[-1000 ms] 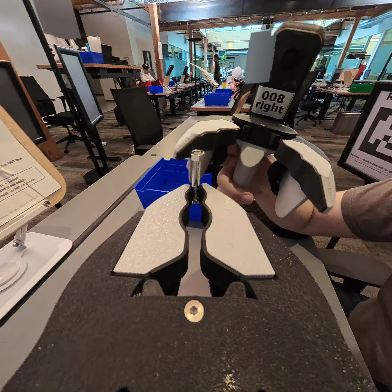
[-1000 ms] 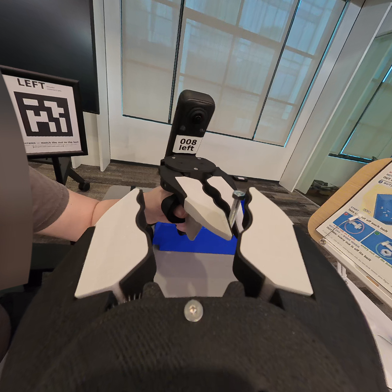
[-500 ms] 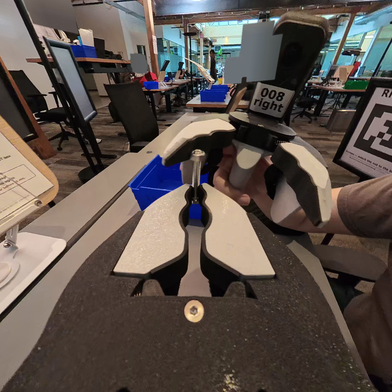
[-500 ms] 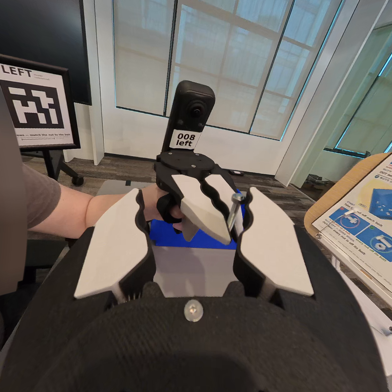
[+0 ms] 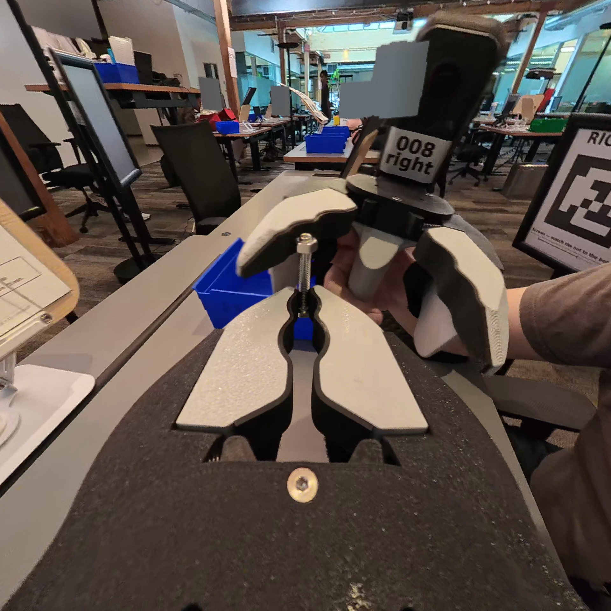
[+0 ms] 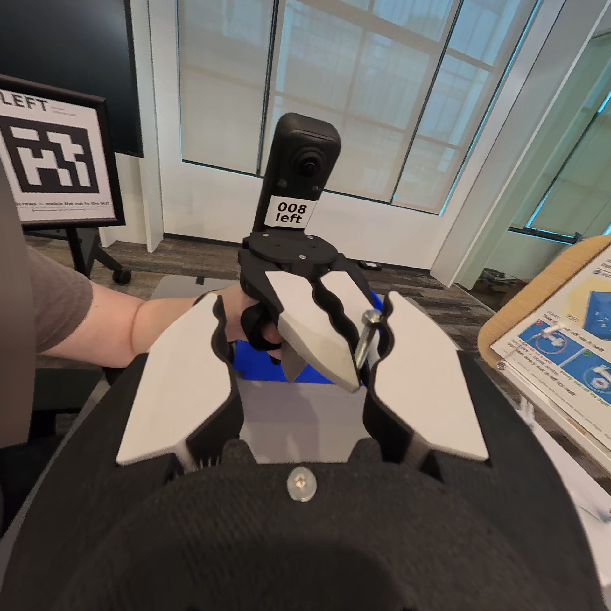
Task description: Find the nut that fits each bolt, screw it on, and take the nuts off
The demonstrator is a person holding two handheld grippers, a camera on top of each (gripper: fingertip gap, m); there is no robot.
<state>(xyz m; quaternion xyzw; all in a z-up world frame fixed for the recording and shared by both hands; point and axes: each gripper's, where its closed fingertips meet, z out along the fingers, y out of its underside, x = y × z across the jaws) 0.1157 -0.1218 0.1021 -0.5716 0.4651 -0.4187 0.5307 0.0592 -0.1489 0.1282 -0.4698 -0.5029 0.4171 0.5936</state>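
Note:
My left gripper [image 5: 303,292] is shut on the lower end of a silver threaded bolt [image 5: 303,271], which stands upright. A hex nut [image 5: 306,245] sits at the bolt's top. My right gripper [image 5: 334,297] is open and faces the left one. One of its fingers [image 5: 294,228] reaches over and behind the nut, and the other [image 5: 463,291] is far to the right. In the right wrist view the right gripper [image 6: 302,314] is wide open around the left gripper [image 6: 355,370]. The tilted bolt [image 6: 366,337] lies close against the right-hand finger [image 6: 426,373].
A blue bin [image 5: 228,291] stands on the grey table [image 5: 115,330] just beyond the grippers and also shows in the right wrist view [image 6: 251,363]. An instruction board [image 6: 545,347] is at one side. A framed marker sign [image 5: 582,205] and office chairs [image 5: 198,175] stand off the table. Tip to tip, the grippers are about 5 cm apart.
The right gripper has shifted a little, so its finger sits lower over the bolt's top and the bolt lies nearer its right-hand finger. The left gripper still holds the bolt.

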